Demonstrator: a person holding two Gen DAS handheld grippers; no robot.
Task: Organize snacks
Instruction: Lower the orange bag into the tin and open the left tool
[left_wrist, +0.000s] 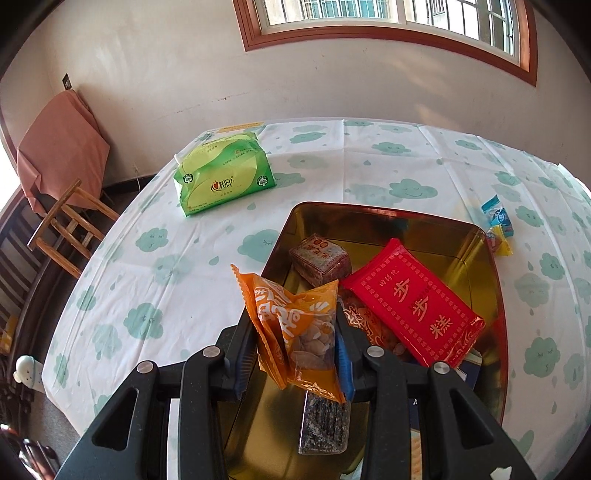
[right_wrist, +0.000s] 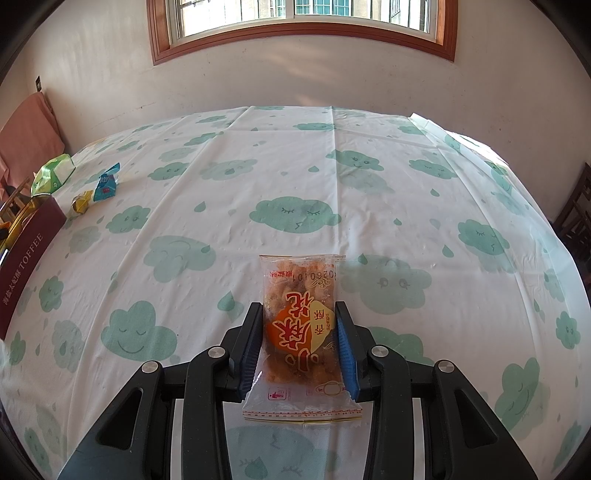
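The left tongs are clamped on one orange nut packet, held above the near edge of the gold tin. Inside the tin lie one red packet, one brown block, one dark bar and one orange-patterned packet partly under the red one. The right tongs are clamped on one clear snack packet just over the surface. Two small candies, one blue and one yellow, sit on the surface just beside the tin. One green tissue pack lies well apart behind it.
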